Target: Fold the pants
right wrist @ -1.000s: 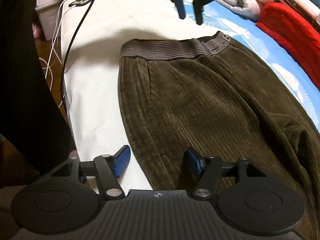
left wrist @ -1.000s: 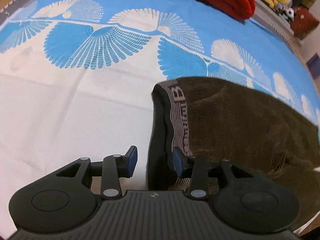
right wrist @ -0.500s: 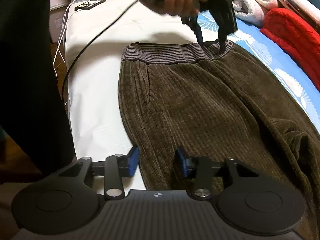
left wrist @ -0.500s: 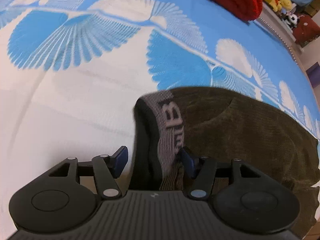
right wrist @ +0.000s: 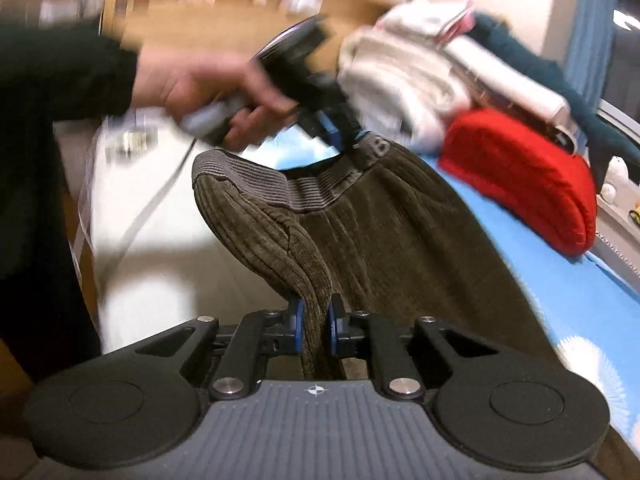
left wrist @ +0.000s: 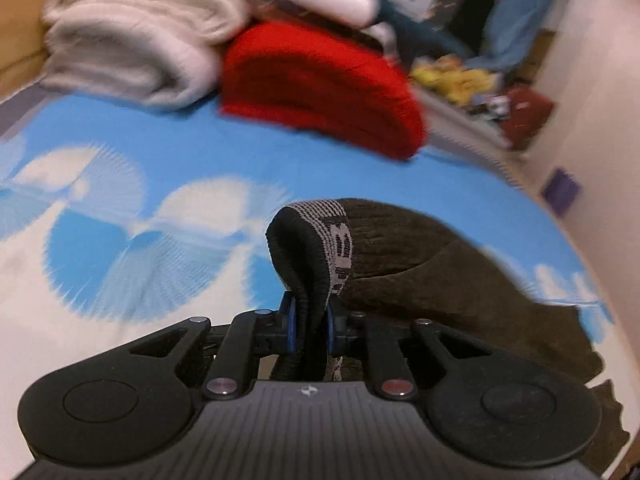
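- Left gripper (left wrist: 308,326) has just closed on the waistband (left wrist: 320,236); right gripper (right wrist: 316,330) has just closed on the side seam.
- Pants (right wrist: 400,240) partly lifted off the bed (left wrist: 200,152).
- Soft, thick corduroy, probably drapes heavily; paired edge grips suit it.

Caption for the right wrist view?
Right gripper pinches brown pants; left gripper lifts the waistband.

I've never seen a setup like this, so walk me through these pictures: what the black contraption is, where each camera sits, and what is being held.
No robot: a person holds a two-finger clamp in each hand, each with its own forward-looking camera. In the left view, the left gripper has just closed on the waistband of the brown corduroy pants. In the right view, the right gripper has pinched the pants' side edge; the person's left hand shows beyond. The pants are partly lifted off the blue patterned bedspread. A red blanket and white towels lie behind.
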